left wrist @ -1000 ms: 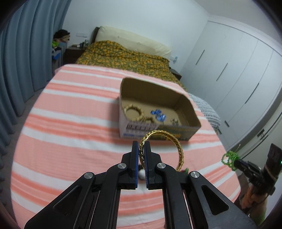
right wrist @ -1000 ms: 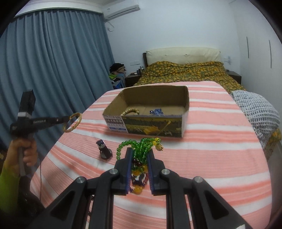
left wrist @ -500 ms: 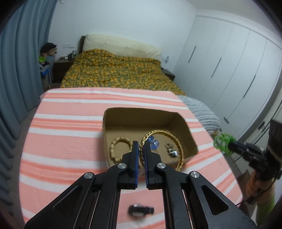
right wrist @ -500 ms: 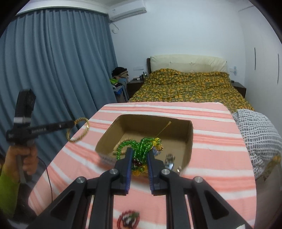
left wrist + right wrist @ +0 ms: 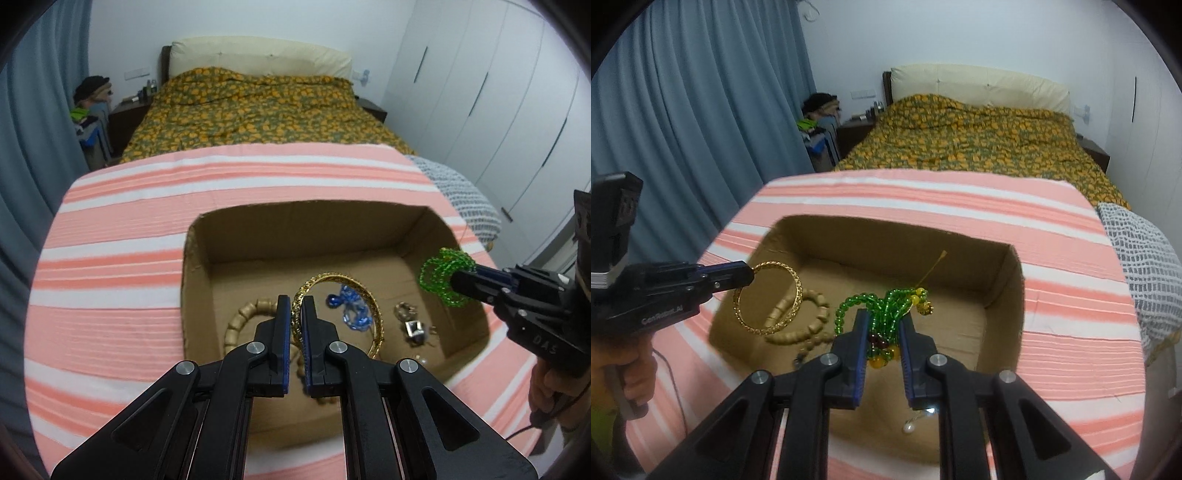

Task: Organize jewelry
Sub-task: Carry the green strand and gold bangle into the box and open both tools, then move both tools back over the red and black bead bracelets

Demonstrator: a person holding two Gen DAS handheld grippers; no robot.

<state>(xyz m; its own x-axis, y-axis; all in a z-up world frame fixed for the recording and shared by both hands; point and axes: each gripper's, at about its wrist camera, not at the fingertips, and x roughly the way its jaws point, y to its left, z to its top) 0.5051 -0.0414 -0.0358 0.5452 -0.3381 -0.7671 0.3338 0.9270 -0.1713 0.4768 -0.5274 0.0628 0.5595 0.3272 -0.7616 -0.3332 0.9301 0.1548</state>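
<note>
- Jewelry is being sorted into a brown cardboard box (image 5: 199, 266) that sits on a cloth with pink and white stripes (image 5: 110, 280).
- The left gripper (image 5: 293, 306) is clamped tight on the rim of a gold bangle (image 5: 373, 306). The bangle hangs in the air over the open box.
- From the right wrist view, the same gold bangle (image 5: 796, 291) sticks out of the left gripper's tip (image 5: 748, 275), above the left side of the box (image 5: 1015, 288). A hand (image 5: 635, 373) holds that gripper's handle.
- The right gripper (image 5: 882, 325) is squeezed around a bunch of green beads (image 5: 886, 306) with some yellow and dark red beads mixed in. The bunch hangs over the middle of the box.
- From the left wrist view, the green beads (image 5: 439, 277) stick out past the right gripper's tip (image 5: 460, 282), over the right end of the box.
- Lying on the box floor are a tan bead bracelet (image 5: 240, 321), a small pile of blue beads (image 5: 351, 306) and some small silver pieces (image 5: 412, 321).
- A white pearl (image 5: 908, 428) lies on the box floor, under the right gripper.
- A bed with a yellow and green flower cover (image 5: 258, 110) is behind the cloth.
- Blue curtains (image 5: 683, 110) hang on the left. White closet doors (image 5: 498, 110) are on the right.
</note>
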